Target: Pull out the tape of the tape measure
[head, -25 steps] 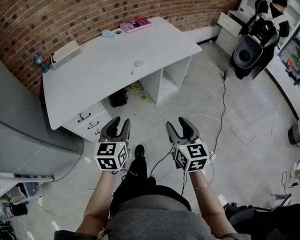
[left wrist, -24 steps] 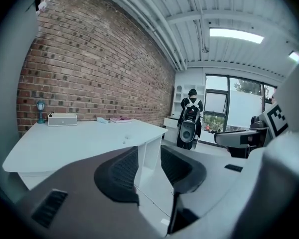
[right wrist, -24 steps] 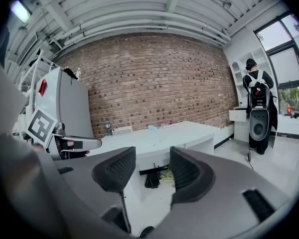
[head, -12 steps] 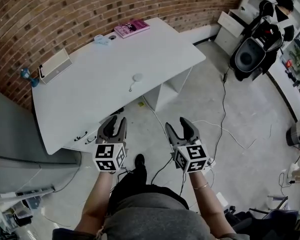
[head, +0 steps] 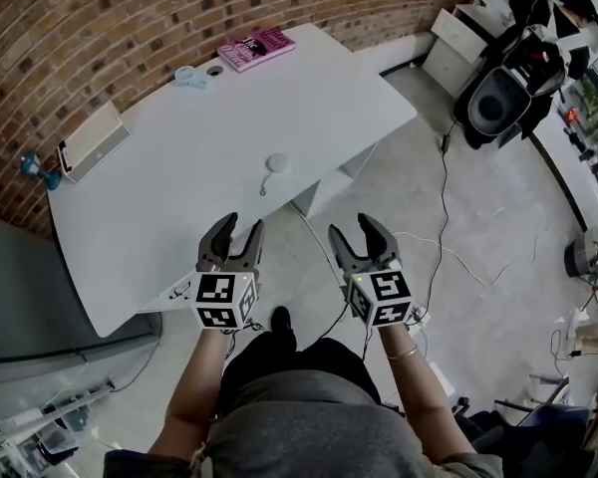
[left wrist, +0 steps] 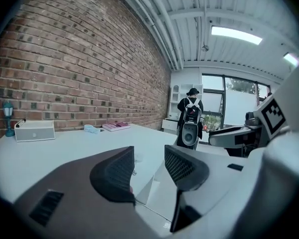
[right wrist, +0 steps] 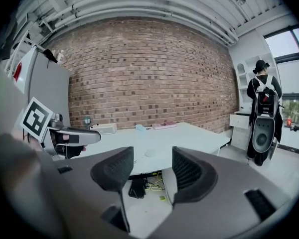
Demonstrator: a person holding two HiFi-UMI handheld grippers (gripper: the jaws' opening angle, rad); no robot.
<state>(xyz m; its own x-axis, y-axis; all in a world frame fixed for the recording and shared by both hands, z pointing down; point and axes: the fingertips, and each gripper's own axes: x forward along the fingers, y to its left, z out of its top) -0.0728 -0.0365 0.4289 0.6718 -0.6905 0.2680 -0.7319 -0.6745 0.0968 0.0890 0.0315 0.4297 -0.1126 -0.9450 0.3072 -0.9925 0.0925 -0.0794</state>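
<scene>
Left tool [head: 239, 231]: jaws apart, just been opening, nothing between; at worktop [head: 149, 217] near edge. Round white tape measure [head: 276, 162] lies loose mid-worktop, ahead of both tools. Right tool [head: 354, 231]: jaws apart, just opened wider, empty, over floor [head: 458, 197]. Risk: light case likely skids or drags along if tab pulled before body pinned.

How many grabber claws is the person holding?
2. The left gripper hangs over the desk's near edge, the right gripper over the floor; both empty, jaws just opened wider.
</scene>
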